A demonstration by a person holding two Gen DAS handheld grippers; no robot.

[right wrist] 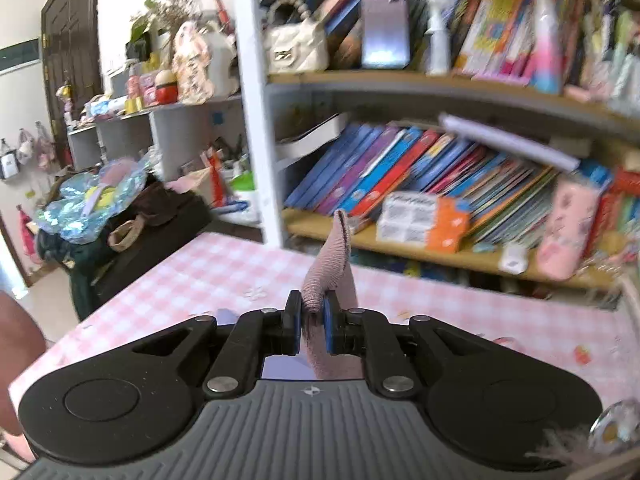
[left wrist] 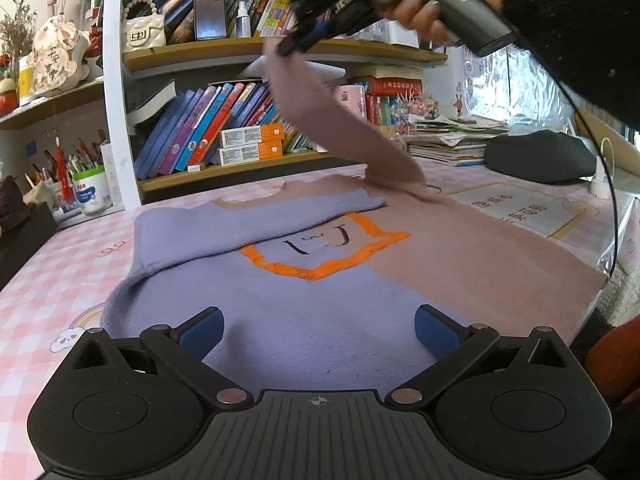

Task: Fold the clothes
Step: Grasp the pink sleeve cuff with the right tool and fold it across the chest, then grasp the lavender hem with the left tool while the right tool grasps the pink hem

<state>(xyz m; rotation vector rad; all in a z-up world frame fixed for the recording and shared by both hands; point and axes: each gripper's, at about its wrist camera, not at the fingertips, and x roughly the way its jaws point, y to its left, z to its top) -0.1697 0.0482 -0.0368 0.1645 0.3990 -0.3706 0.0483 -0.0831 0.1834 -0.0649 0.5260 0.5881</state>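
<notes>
Bookshelf holds books; right gripper pinches mauve sleeve.

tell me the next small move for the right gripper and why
Probably carry the pink sleeve across and lay it on the sweater body. The right gripper is shut on the cuff and holds it lifted, the purple sleeve already lies folded across the chest, and the left gripper is open.
</notes>
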